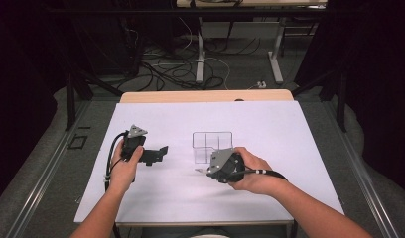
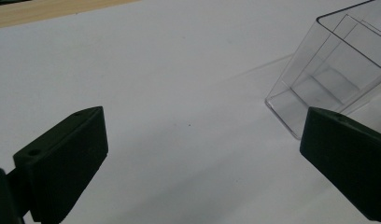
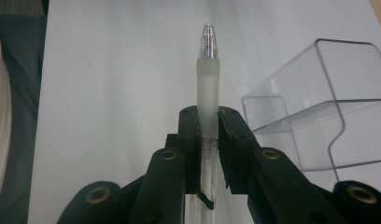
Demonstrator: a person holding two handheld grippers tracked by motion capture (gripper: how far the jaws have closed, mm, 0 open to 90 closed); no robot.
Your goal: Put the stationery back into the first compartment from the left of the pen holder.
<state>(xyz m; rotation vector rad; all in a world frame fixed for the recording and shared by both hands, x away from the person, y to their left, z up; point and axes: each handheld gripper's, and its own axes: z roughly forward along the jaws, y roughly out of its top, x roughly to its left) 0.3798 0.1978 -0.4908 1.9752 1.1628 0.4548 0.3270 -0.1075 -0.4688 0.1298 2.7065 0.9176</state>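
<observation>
Holding a clear pen [image 3: 208, 84] clamped between the closed jaws of the right gripper [image 3: 208, 135], tip forward, just left of the clear divided organizer [image 3: 314, 121] in the right gripper view. Probably heading for a compartment: best to tilt the pen upright, line up over one cell, lower before releasing. Left gripper [image 1: 161, 151] idle, jaws spread wide, gripping nothing, resting on the white table [image 1: 270, 124]. Organizer compartments empty, as far as visible.
</observation>
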